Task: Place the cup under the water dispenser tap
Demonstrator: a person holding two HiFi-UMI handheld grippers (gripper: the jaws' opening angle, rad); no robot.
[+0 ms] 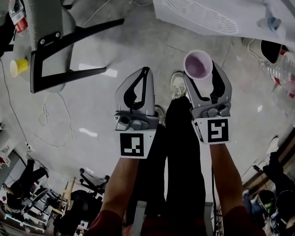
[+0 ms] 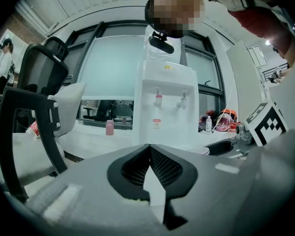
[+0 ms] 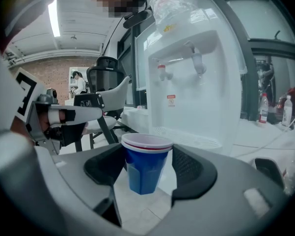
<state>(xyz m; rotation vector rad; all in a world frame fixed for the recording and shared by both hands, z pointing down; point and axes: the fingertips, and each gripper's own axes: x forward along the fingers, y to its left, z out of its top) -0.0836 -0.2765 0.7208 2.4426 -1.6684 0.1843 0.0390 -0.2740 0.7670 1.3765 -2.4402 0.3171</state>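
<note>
Head view, right tool [image 1: 201, 72] gripping empty cup [image 1: 198, 64]

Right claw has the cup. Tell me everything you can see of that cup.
The cup is a disposable-looking one, blue outside with a white rim and a thin red line beneath it. From the head view its inside looks empty. It stands upright, mouth up, clamped between the right claw's jaws, clear of the floor, short of the water dispenser and lower than its taps.
</note>
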